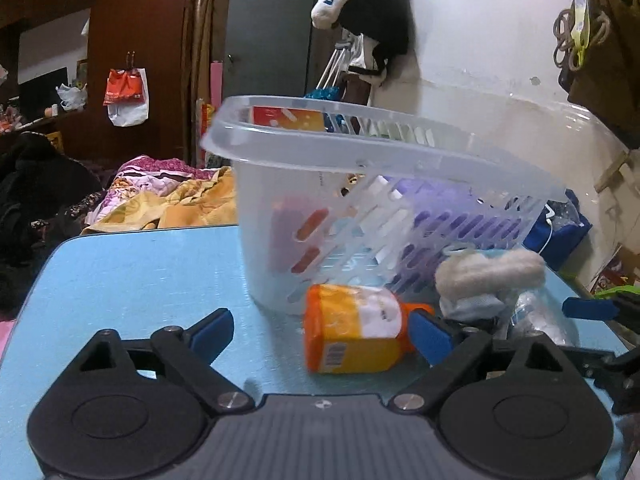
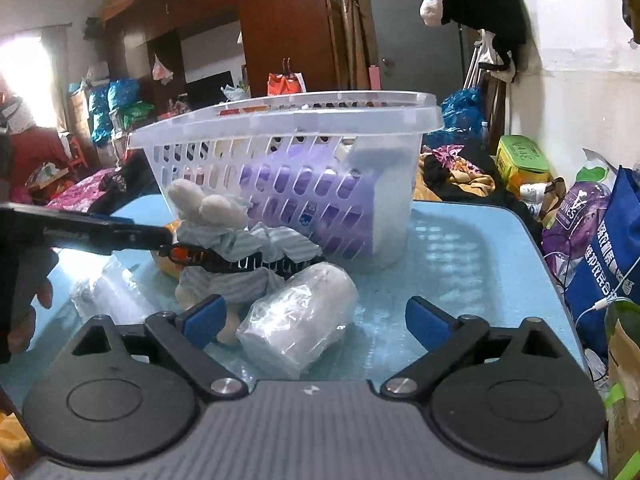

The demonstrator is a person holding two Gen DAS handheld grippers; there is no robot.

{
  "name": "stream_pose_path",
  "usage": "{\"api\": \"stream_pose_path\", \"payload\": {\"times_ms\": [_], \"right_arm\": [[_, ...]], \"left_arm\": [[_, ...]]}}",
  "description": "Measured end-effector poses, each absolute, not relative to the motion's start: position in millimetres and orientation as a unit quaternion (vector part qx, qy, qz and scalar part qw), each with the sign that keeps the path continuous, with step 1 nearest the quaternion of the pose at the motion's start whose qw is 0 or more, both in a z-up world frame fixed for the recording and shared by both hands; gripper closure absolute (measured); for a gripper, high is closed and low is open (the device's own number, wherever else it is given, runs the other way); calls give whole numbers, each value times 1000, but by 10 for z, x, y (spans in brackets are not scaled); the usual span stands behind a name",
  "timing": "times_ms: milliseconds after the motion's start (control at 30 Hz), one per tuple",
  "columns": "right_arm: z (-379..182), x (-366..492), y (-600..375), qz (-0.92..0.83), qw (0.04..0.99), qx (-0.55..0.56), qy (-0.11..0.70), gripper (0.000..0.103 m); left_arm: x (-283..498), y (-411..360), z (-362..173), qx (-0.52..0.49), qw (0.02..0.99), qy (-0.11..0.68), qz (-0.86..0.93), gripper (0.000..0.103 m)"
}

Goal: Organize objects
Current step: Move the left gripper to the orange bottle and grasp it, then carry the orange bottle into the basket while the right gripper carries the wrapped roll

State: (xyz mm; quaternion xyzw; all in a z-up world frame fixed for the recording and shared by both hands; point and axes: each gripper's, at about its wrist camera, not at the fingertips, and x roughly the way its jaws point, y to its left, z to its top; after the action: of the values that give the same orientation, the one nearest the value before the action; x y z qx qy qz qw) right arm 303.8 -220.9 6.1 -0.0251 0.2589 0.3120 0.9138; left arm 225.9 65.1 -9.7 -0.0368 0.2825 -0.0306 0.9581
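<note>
A clear slotted plastic basket [image 1: 360,148] [image 2: 280,120] stands on the light blue table [image 1: 120,272] [image 2: 460,248]; it holds a purple pack and a red-orange box. An orange bottle [image 1: 352,328] lies on its side in front of it. My left gripper [image 1: 320,336] is open, the bottle between its jaws near the right finger. A grey plush toy in striped cloth [image 1: 488,276] [image 2: 240,236] lies beside the bottle, a black strap across it. A plastic-wrapped white roll [image 2: 300,320] lies between the jaws of my open right gripper [image 2: 316,320].
The right gripper's blue fingertip [image 1: 588,308] shows at the left wrist view's right edge. The left gripper's black arm [image 2: 80,232] crosses the right view. Bags [image 2: 600,248] crowd the table's right side. Bedding [image 1: 168,196] lies beyond the table's far edge.
</note>
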Motion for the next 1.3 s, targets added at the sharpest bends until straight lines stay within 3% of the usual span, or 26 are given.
{"api": "stream_pose_path", "payload": {"times_ms": [333, 600, 700, 1033, 1133, 1300], "right_arm": [[13, 3074, -2123, 309, 906, -53, 283, 16], [27, 3083, -2125, 300, 910, -56, 282, 19], [27, 3073, -2099, 298, 910, -66, 280, 19], [22, 3080, -2074, 293, 910, -68, 285, 17], [34, 3044, -2086, 296, 911, -68, 280, 25], [59, 2960, -2102, 294, 916, -77, 263, 25]], "left_arm": [[2415, 439, -121, -27, 952, 304, -16, 7], [2420, 318, -148, -21, 952, 306, -2, 7], [2406, 345, -153, -41, 950, 309, -13, 15], [2448, 271, -178, -42, 948, 315, 12, 14], [2408, 291, -182, -32, 951, 309, 8, 15], [2299, 373, -175, -43, 953, 299, 0, 15]]}}
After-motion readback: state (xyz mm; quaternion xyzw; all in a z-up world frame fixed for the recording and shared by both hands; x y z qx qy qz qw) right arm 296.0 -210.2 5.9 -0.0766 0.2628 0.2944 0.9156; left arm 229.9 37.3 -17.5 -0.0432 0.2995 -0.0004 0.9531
